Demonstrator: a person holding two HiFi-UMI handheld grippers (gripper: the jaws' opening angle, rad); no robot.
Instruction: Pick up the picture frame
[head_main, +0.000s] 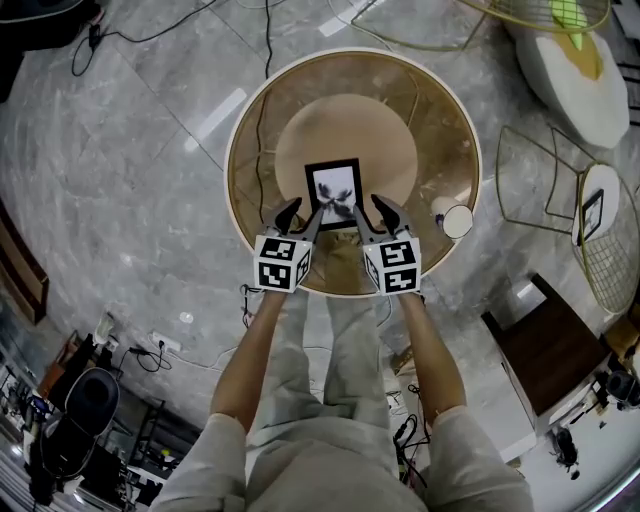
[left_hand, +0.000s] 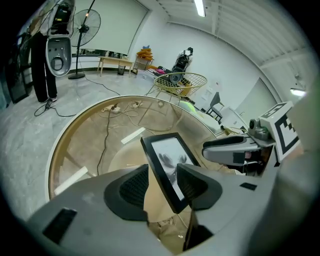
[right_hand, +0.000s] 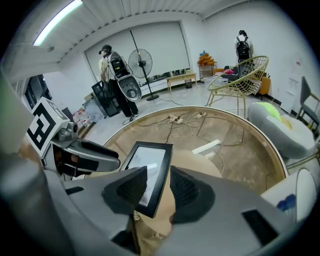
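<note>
A black picture frame (head_main: 333, 190) with a grey print stands in the middle of the round glass table (head_main: 243, 120). My left gripper (head_main: 302, 212) holds its near left corner, and my right gripper (head_main: 370, 210) holds its near right corner. In the left gripper view the frame's left border (left_hand: 159, 167) runs between the pads of my left gripper (left_hand: 162, 182), which is shut on it. In the right gripper view the right border (right_hand: 159, 172) is pinched in my right gripper (right_hand: 158, 187). The frame's stand (left_hand: 192, 227) shows beneath. Whether the frame is off the table I cannot tell.
A white round object (head_main: 457, 220) sits at the table's right rim. Wire chairs (head_main: 545, 185) and a white cushioned seat (head_main: 580, 75) stand to the right, with a dark cabinet (head_main: 550, 350) nearer. Cables (head_main: 262, 120) lie on the floor under the glass.
</note>
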